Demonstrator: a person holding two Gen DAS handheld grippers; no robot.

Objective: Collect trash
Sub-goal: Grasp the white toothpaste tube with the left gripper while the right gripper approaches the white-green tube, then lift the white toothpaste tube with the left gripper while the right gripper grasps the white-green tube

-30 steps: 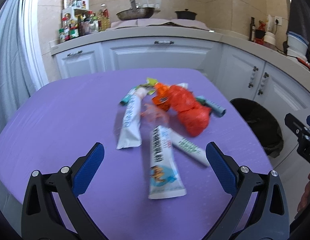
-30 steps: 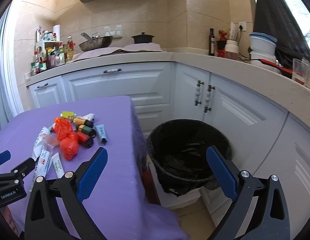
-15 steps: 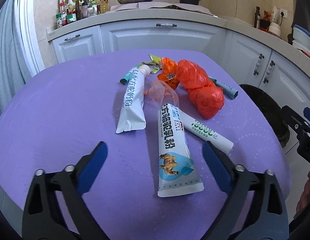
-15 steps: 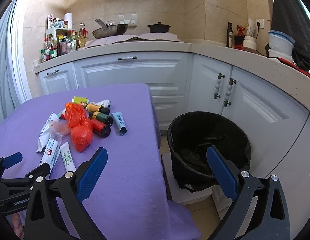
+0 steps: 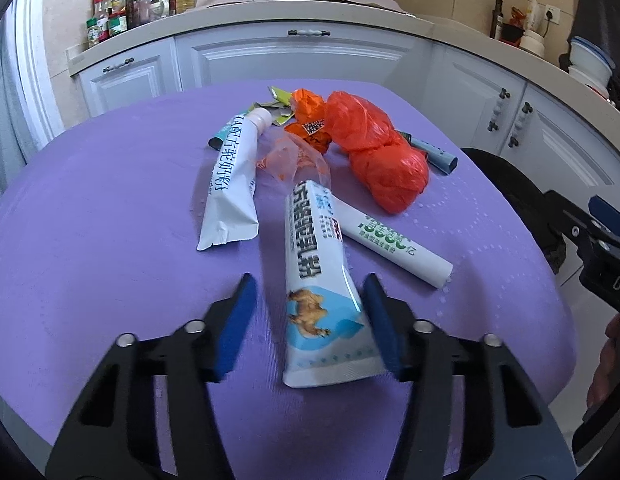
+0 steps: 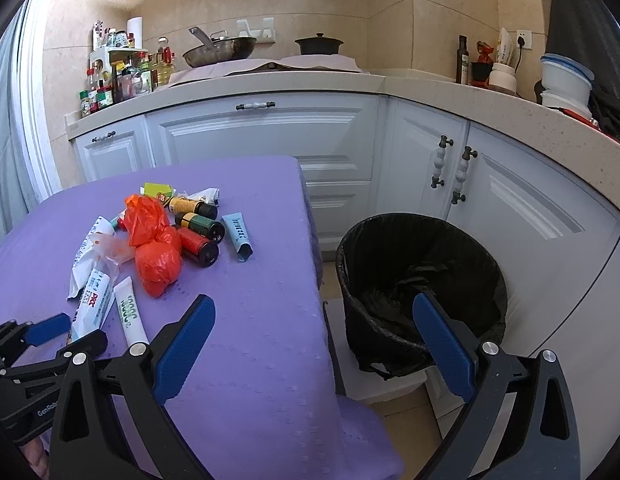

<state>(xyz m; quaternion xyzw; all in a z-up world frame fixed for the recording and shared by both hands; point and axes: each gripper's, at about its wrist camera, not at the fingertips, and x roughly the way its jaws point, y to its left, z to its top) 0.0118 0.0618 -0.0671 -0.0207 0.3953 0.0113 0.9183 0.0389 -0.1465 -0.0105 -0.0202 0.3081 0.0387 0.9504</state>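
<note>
Left wrist view: the left claw (image 5: 307, 320) is seen low over the purple-clothed table (image 5: 109, 216), its blue pads set on either side of the crimped end of a white squeeze tube printed with a camel on a pale blue band (image 5: 322, 288). The jaws have just been closing; the right pad lies at the tube's edge while a gap is left beside the left pad, so the tube is bracketed but not yet pinched. The wide flat end appears to have been chosen because it lies nearest and flattest. At twelve o'clock from the tube a crumpled orange plastic bag (image 5: 374, 152) is heaped, at ten o'clock a second white tube with black lettering (image 5: 233, 184) lies flat, and at two o'clock a slim white tube with green print (image 5: 394, 242) is tucked partly beneath the first. In the right wrist view the right claw (image 6: 310, 348) is held spread and empty, aimed between table edge and the black-lined round bin (image 6: 422, 288) at three o'clock, probably kept ready beside the drop point.
</note>
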